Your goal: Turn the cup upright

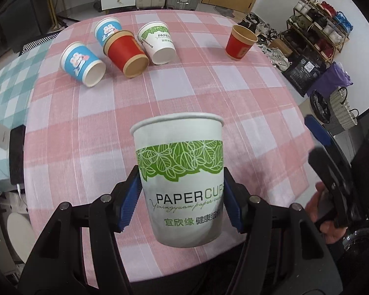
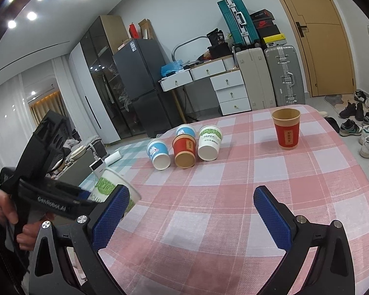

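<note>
My left gripper [image 1: 182, 196] is shut on a white paper cup with a green leaf band [image 1: 180, 179], held upright, rim up, above the near part of the pink checked table [image 1: 209, 93]. The same cup [image 2: 108, 186] shows at the left of the right wrist view, tilted, partly hidden by my own left finger. My right gripper [image 2: 192, 211] is open and empty above the table. Several cups lie on their sides at the far left: two blue [image 1: 83, 62], one red [image 1: 126, 52], one white-green [image 1: 157, 43]. A red cup [image 1: 239, 41] stands upright at the far right.
A teal checked cloth [image 1: 9, 91] covers the surface left of the table. Shoe rack and bags [image 1: 315, 39] stand to the right. Drawers, suitcases [image 2: 280, 76] and a door lie beyond the far edge.
</note>
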A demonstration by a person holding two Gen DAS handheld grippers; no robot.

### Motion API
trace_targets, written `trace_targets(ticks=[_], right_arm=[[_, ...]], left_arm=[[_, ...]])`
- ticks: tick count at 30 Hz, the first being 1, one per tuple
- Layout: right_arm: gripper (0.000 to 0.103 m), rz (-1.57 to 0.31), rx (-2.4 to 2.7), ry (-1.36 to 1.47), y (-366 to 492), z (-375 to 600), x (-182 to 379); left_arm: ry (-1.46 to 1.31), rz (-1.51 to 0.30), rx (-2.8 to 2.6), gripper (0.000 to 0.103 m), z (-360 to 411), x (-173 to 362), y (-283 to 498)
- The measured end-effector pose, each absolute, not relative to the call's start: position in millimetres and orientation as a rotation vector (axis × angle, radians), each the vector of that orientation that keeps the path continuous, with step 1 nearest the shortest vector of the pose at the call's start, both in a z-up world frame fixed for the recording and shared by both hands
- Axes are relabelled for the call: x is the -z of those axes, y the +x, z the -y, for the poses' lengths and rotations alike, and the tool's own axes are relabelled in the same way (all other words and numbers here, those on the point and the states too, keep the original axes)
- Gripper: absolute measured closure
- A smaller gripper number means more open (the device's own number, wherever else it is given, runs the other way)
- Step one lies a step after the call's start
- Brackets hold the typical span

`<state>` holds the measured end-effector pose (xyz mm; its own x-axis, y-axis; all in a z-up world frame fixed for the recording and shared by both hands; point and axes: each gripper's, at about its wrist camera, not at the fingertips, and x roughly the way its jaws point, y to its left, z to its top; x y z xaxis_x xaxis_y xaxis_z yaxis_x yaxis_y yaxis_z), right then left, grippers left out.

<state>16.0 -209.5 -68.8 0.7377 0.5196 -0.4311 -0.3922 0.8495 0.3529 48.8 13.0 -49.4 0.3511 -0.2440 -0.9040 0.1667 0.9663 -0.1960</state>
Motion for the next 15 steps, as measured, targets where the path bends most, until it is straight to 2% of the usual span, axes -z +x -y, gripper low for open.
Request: trace_targets(ticks=[15], right_arm=[[0.000, -0.564, -0.526, 0.185, 2.1, 190.5, 68.1]], left_arm=[[-0.271, -1.218, 0.189, 0.043, -32.3, 126.6, -3.3]])
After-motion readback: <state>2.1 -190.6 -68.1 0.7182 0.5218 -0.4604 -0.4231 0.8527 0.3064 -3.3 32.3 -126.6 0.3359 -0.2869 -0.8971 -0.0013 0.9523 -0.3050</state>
